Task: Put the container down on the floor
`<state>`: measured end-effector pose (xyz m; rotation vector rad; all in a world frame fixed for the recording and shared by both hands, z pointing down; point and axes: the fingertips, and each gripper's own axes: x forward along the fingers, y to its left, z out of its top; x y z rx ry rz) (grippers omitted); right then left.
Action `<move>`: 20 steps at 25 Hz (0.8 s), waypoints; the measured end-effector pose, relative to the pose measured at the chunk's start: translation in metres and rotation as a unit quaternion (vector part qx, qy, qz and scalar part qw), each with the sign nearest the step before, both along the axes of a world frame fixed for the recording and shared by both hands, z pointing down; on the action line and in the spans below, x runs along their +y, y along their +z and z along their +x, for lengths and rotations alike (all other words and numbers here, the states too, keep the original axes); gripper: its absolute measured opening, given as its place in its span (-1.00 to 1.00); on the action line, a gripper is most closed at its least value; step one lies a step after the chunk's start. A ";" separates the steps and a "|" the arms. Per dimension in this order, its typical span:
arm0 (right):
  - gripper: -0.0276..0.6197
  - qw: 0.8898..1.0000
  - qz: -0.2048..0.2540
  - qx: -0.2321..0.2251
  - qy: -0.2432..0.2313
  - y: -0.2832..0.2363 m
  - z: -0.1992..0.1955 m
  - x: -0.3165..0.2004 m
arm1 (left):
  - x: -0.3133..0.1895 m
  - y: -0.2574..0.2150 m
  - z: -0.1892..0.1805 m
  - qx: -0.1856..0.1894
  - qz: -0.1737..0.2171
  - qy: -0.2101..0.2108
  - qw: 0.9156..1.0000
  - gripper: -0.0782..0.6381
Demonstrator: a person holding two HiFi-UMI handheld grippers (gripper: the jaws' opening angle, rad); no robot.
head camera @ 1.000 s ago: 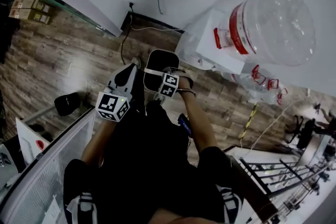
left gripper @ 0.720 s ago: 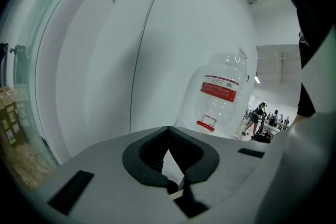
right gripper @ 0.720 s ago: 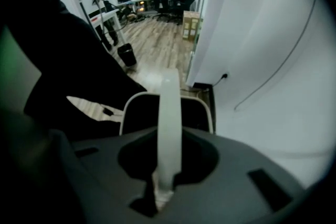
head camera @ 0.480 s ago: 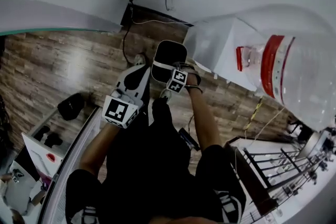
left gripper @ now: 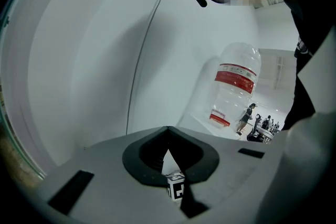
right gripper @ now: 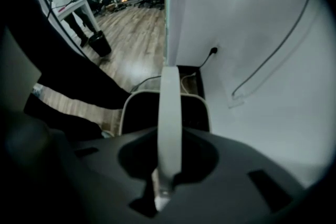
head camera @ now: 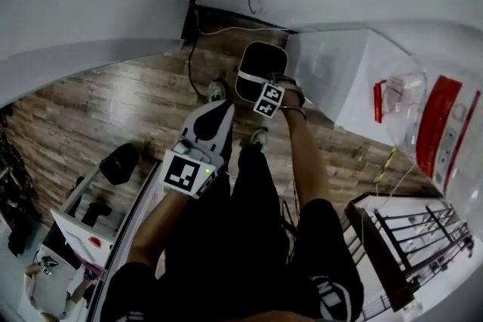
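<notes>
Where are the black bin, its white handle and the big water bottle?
Bin [head camera: 263, 60], head view: its dark inside.
Handle [right gripper: 169, 113], right gripper view: middle of the white strap.
Water bottle [left gripper: 231, 99], left gripper view: clear body below the red label.

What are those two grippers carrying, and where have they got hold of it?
The right gripper holds the black container by its white handle. The left gripper holds nothing.

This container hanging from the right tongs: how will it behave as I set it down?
Probably light: the container looks empty, dark inside. It hangs from a thin white handle pinched in the right tongs, so it may swing or tilt on touching the floor. It seems rigid-walled, likely to stand once flat.
</notes>
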<state>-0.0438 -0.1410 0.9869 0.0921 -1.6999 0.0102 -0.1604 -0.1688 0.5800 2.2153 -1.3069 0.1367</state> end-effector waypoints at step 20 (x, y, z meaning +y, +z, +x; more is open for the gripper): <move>-0.73 0.998 0.055 0.023 0.013 0.092 0.018 -0.079 | -0.008 0.058 0.022 -0.005 0.024 0.026 0.999 -0.70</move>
